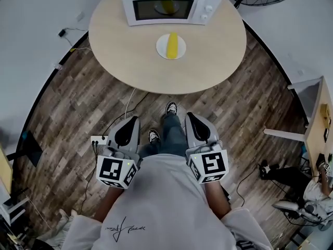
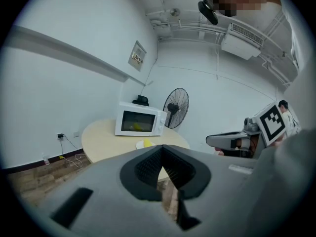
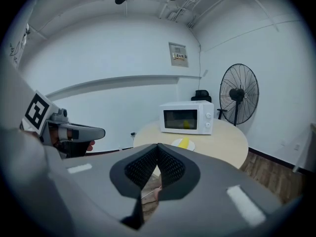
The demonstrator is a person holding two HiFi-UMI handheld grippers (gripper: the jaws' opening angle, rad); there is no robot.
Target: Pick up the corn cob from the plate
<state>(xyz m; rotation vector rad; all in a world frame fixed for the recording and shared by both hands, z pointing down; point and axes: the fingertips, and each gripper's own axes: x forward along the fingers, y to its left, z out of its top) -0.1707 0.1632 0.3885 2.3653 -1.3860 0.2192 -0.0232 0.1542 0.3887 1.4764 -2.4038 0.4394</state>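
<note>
left gripper (image 1: 132, 121) and right gripper (image 1: 192, 117), held at the person's waist, have jaws closed and empty; corn cob (image 1: 172, 45) lies untouched on its plate (image 1: 161, 49), well apart. the whole pickup seems left.

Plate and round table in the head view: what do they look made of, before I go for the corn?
Plate: probably glazed ceramic or melamine. It is plain white and smooth with a thin rim; the look doesn't settle which.
Round table: seems a pale laminate or light wood top with a matte finish, even beige with no visible grain or glare.
</note>
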